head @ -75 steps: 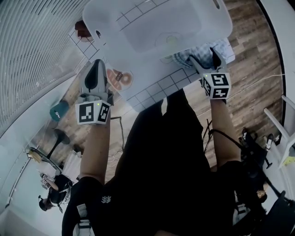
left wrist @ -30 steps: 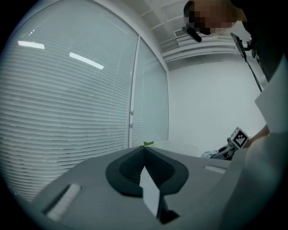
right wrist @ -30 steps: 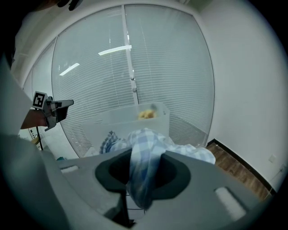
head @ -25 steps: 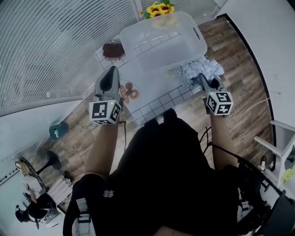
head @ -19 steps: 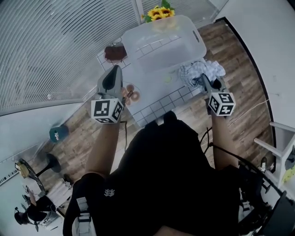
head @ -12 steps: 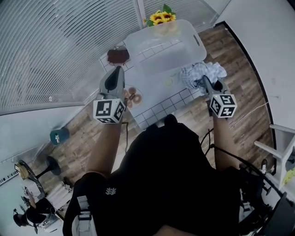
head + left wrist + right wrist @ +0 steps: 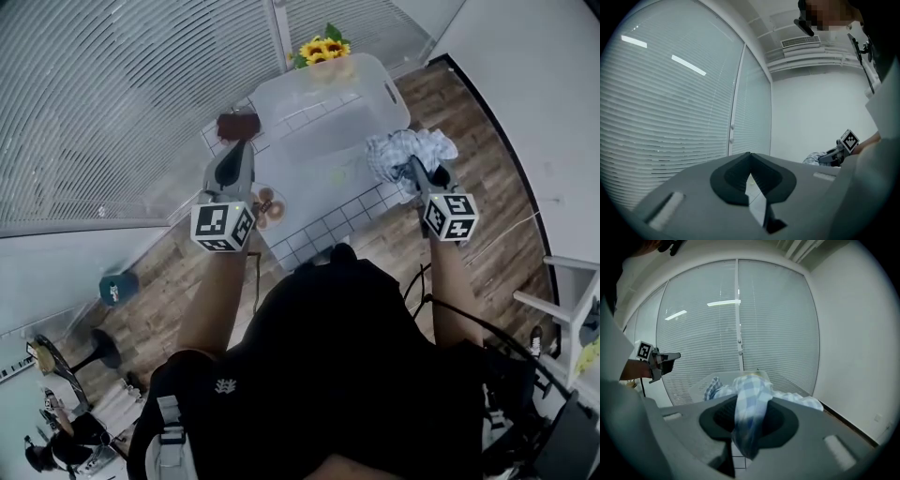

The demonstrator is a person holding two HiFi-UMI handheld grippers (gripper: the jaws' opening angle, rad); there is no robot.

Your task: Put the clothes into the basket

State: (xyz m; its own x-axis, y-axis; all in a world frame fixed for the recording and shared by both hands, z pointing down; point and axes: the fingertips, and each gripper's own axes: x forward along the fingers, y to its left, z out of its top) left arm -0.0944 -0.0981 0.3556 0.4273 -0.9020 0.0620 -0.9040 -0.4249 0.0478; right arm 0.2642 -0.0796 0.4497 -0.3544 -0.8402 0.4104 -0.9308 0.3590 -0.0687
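Seen from above, the right gripper (image 7: 419,178) has its jaws closed partway on a fold of blue checked cloth (image 7: 398,150), held up just beside the clear plastic basket (image 7: 392,92) on the tiled table (image 7: 319,220); the rest of the cloth bunches loosely near the table edge; the left gripper (image 7: 232,164) hovers empty, jaws together. To do the step well, the cloth likely needs carrying high over the rim, so its trailing end clears before release.

Left hand-held gripper (image 7: 240,146) closed, right (image 7: 413,167) clamped.
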